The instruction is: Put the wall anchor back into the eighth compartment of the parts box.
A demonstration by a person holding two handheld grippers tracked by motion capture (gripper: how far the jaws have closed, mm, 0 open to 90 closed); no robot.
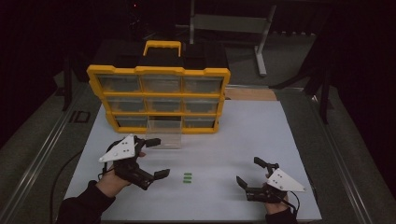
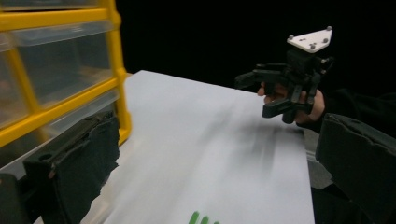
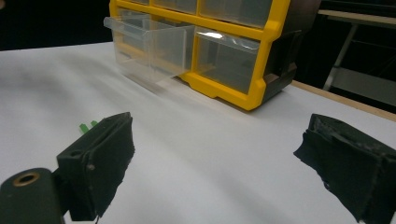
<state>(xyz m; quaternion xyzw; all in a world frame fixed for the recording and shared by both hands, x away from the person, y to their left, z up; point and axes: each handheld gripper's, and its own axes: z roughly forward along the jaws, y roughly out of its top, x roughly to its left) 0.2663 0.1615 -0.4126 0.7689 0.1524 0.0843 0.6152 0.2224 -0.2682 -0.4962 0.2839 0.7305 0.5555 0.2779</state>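
A yellow organizer [image 1: 159, 99] with clear drawers stands at the back of the white table. Its bottom middle drawer [image 1: 164, 133] is pulled out over the table, also seen as the drawer [image 3: 149, 46] in the right gripper view. Two small green pieces [image 1: 187, 178] lie on the table between the grippers, and the same green pieces [image 2: 201, 218] show at the bottom of the left gripper view. My left gripper [image 1: 157, 157] is open, left of the pieces and just in front of the drawer. My right gripper [image 1: 250, 171] is open near the front right, with nothing between its jaws.
The white table sheet [image 1: 243, 130] has bare room at the right and middle. A wooden strip [image 1: 250, 94] lies behind it. A metal stand [image 1: 261, 42] sits farther back. The surroundings are dark.
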